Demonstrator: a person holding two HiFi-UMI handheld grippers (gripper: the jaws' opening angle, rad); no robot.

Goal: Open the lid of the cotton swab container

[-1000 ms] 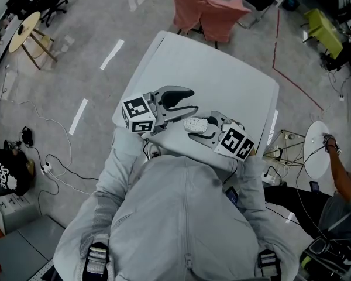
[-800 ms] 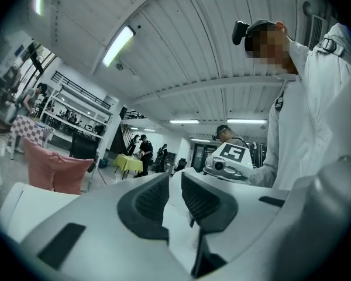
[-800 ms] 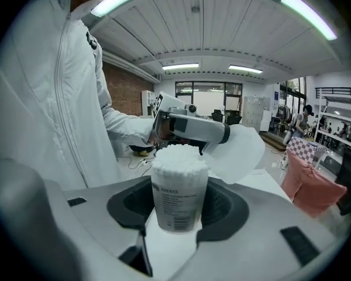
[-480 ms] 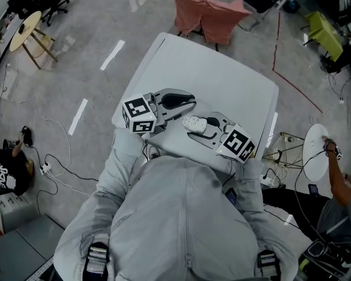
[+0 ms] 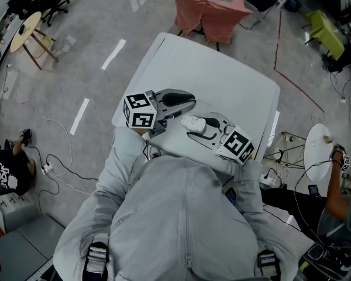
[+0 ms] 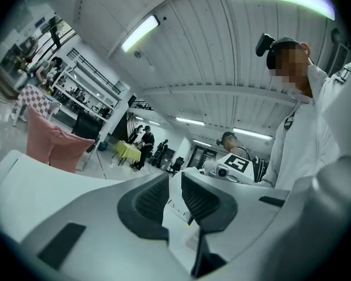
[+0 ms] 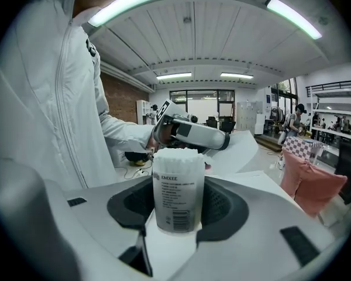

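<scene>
Your one white square worktop [image 5: 234,81] stands on a grey concrete floor [image 5: 76,69], with one pink-draped chair [image 5: 207,13] at its 12 o'clock and one round white side table [image 5: 317,151] at its 4 o'clock. Near the worktop's 6 o'clock edge, your right claw [image 5: 196,127] stands wide and grips the one clear cylindrical cotton swab container [image 5: 192,122] by its sides. Your left claw [image 5: 189,108], at the container's 10 o'clock, has just been closing and is pinched narrow on the container's thin whitish lid [image 6: 175,209].
</scene>
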